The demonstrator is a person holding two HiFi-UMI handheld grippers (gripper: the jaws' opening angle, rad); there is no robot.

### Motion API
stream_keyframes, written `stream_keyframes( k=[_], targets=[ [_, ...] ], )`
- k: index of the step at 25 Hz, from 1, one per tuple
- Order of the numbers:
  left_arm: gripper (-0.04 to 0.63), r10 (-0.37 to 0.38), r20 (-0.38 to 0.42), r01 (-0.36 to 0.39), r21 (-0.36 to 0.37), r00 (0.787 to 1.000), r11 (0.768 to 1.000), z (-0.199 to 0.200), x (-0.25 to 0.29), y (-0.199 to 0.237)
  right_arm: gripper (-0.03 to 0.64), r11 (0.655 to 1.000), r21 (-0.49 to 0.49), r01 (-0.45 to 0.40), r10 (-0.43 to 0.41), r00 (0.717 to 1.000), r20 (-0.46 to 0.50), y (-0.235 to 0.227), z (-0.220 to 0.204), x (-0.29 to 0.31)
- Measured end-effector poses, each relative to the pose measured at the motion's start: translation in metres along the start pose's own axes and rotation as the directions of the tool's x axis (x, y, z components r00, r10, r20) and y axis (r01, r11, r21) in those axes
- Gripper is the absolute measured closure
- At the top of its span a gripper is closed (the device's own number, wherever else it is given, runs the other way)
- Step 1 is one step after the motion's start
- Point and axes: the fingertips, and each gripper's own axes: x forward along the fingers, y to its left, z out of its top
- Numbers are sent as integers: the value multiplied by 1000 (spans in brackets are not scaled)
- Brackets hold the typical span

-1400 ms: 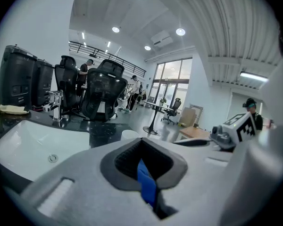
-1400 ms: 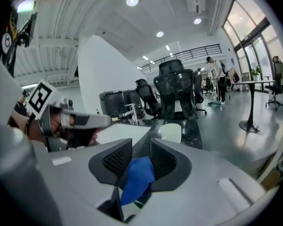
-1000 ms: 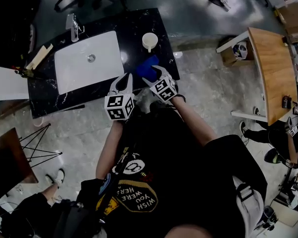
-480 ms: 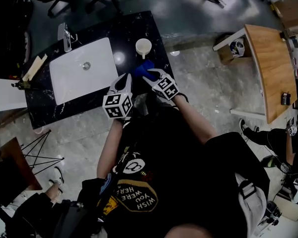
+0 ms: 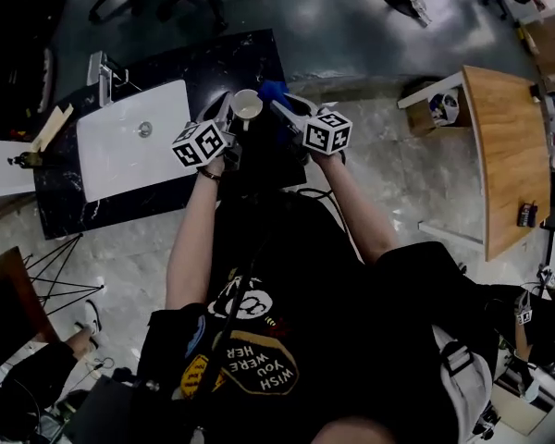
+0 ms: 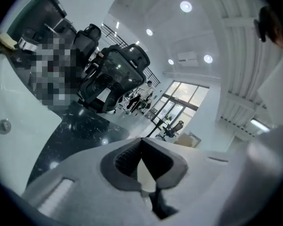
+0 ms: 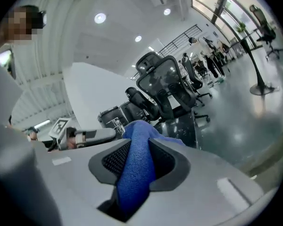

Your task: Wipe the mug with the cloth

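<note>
- Both bare forearms reach forward from the body, side by side, over the near right end of the black counter [image 5: 208, 63]. The white sink [image 5: 129, 141] lies to their left.
- The left forearm [image 5: 190, 239] runs nearly straight ahead. The left gripper [image 5: 228, 111] points forward and a little right, with its marker cube at the wrist end.
- In the left gripper view the left gripper's [image 6: 141, 147] jaws are almost together, pinching a thin cream part of the mug [image 6: 145, 173]. The view tilts up toward the ceiling lights.
- In the head view the cream mug [image 5: 247, 105] sits at the left gripper's tips, mouth facing up, between the two grippers. Whether it rests on the counter cannot be told.
- The right forearm [image 5: 356, 211] angles inward, and the right gripper [image 5: 277, 102] points forward and left toward the mug.
- The right gripper's [image 7: 139, 142] jaws are clamped narrowly on the blue cloth [image 7: 134, 173], which bunches out beyond the tips.
- From above, the cloth [image 5: 271, 89] is just beside the mug's right side.
</note>
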Motion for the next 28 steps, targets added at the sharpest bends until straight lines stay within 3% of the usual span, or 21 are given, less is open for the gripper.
stream_keyframes(
  k=[3,7,9,11,13,15,18,21,25,28],
  targets=[
    [591,-32,-14,31,-15,999,999,-4,11,-3,508,997,68,-47,50,998,-38,-2,2,25],
    [591,-22,-20,21,-54,1000,998,-13,9,-7,506,980,159,-118,129,989,-65,14,-19,9],
    [591,-9,-24,7,-54,1000,999,-17,7,-7,508,975,125,-185,200,971,-127,35,-40,-3],
    [591,6,-22,-7,-45,1000,999,-20,6,-6,506,968,7,-249,245,946,-214,55,-58,-9],
    [591,18,-21,-19,-46,1000,999,-23,5,-5,503,970,-58,-235,218,953,-208,52,-56,-12],
    [591,22,-15,-23,-52,1000,998,-24,5,-5,505,989,8,-146,146,985,-89,26,-29,-11],
    [591,15,-4,-15,-63,1000,998,-21,6,-4,505,991,113,-73,72,997,11,-6,5,8],
    [591,21,2,-21,-76,1000,997,-23,5,-4,505,976,186,-111,123,991,-52,-5,0,30],
    [591,34,23,-31,-128,999,991,-26,2,-5,512,949,268,-165,187,980,-60,14,-19,5],
    [591,37,42,-31,-152,998,988,-24,2,-1,512,944,193,-268,301,940,-164,52,-43,-10]
  ],
)
